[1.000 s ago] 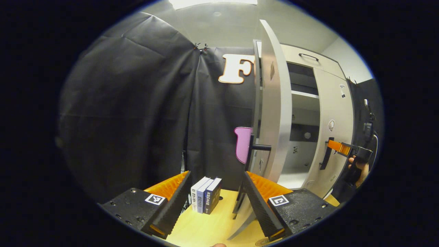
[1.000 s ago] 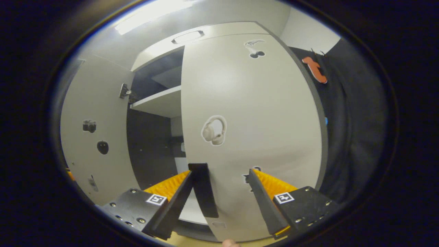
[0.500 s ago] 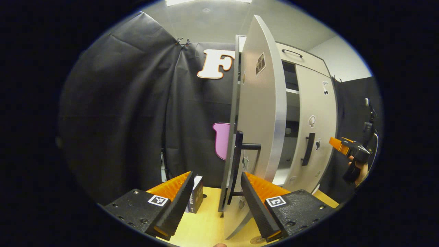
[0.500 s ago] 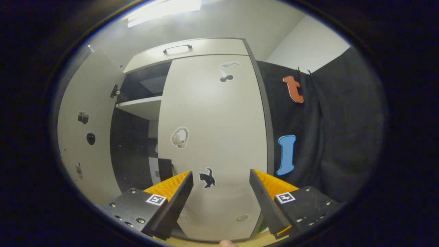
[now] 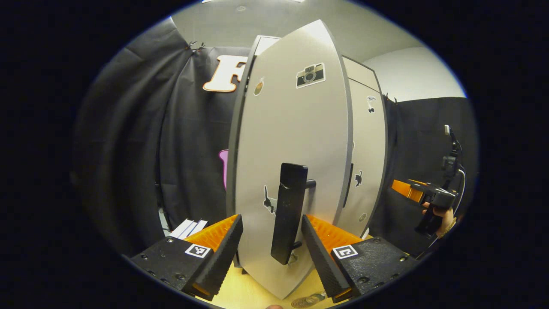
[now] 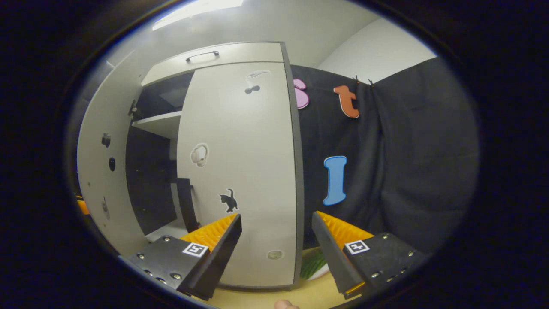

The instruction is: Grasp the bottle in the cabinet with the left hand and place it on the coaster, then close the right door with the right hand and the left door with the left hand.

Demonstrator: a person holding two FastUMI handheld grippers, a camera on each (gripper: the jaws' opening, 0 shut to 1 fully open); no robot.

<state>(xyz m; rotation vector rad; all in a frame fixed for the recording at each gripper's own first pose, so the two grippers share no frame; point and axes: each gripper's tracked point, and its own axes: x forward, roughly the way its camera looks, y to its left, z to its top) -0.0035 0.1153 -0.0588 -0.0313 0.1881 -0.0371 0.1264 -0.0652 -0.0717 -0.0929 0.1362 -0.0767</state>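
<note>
Now, in the left gripper view, the left gripper [image 5: 269, 240] sits right in front of the left door [image 5: 296, 141], its fingers spread wide with the door's black handle [image 5: 288, 213] standing between them. Neither pad presses on the handle, so nothing is gripped. This door is swung partway round and partly covers the right door [image 5: 368, 159] behind it. Off to the side, the right gripper [image 5: 407, 191] is held in a hand [image 5: 444, 216] well clear of the cabinet. A thin round disc at the bottom edge of the tabletop [image 5: 253, 296] may be the coaster [image 5: 308, 301], but it is too cropped to be sure, and I cannot tell where the bottle stands.

In the right gripper view, the right gripper [image 6: 276, 240] is also spread open and empty, pointing at the right door, which lies flush with the cabinet frame. The left door stands ajar at the far side, leaving a dark gap where a shelf [image 6: 158, 124] shows.

By my reading, the right door is done and the last step is in hand. The next move calls for pressing the left door on round until it meets the frame, steadily enough not to slam.
</note>
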